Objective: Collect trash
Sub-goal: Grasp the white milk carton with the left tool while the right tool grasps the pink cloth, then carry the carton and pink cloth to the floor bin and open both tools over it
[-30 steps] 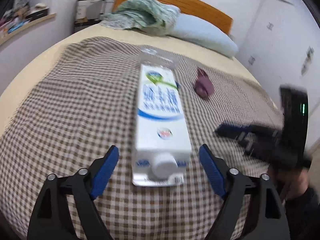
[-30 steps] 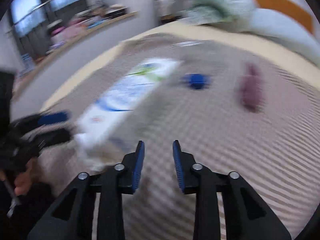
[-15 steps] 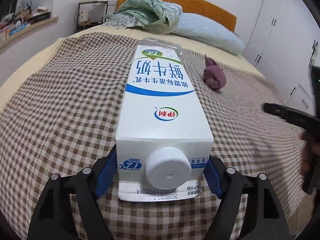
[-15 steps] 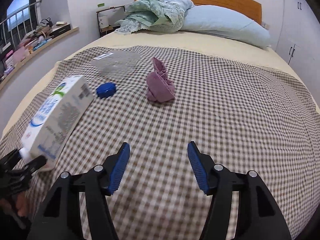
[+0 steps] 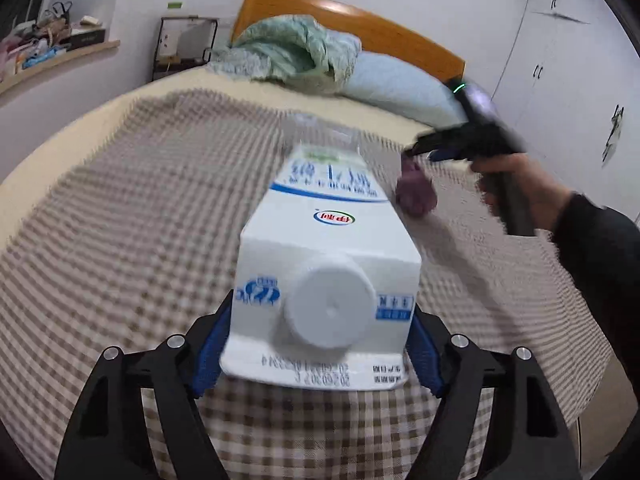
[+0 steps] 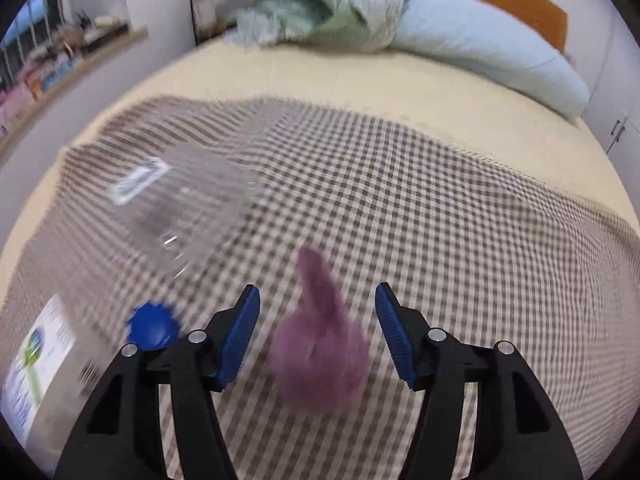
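My left gripper (image 5: 320, 350) is shut on a white milk carton (image 5: 326, 264), its cap end toward the camera, held on or just above the checked cloth (image 5: 120, 208). The carton's edge also shows in the right wrist view (image 6: 36, 360). My right gripper (image 6: 316, 332) is open, with a crumpled purple wad (image 6: 320, 344) between its fingers, untouched. That wad also shows in the left wrist view (image 5: 416, 192), below the right gripper (image 5: 436, 148). A clear plastic bottle (image 6: 188, 204) with a blue cap (image 6: 152, 326) lies to the left.
The cloth covers a bed with a blue pillow (image 6: 480, 52) and a green blanket (image 6: 320, 4) by the wooden headboard (image 5: 360, 28). A cluttered shelf (image 5: 48, 60) runs along the left wall. White cupboards (image 5: 560, 60) stand at the right.
My left gripper has closed on the carton and raised it slightly. My right gripper has moved forward to straddle the purple wad, still open.
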The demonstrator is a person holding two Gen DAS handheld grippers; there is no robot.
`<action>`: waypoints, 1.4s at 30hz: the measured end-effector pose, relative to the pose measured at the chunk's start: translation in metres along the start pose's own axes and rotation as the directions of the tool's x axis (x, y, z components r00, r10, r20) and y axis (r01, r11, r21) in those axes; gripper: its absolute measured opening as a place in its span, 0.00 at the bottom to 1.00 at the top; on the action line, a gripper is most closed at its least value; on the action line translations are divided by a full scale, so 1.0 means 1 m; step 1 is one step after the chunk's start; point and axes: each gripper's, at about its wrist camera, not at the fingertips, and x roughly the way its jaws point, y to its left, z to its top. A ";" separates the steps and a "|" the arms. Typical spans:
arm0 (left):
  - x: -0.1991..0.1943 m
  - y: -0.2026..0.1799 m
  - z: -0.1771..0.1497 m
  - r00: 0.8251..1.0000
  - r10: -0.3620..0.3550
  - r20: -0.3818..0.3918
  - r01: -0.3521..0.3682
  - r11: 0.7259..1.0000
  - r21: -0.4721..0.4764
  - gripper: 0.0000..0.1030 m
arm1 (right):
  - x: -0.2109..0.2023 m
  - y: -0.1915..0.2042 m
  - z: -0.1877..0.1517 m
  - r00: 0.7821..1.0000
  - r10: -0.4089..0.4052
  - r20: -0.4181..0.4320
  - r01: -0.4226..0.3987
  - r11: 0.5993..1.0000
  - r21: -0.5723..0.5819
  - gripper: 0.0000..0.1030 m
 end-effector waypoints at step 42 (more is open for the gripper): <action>-0.207 -0.264 -0.124 0.880 -0.321 -0.349 0.464 0.736 0.493 0.67 | -0.383 -0.068 -0.474 0.978 -0.121 0.167 0.058 0.938 0.343 0.04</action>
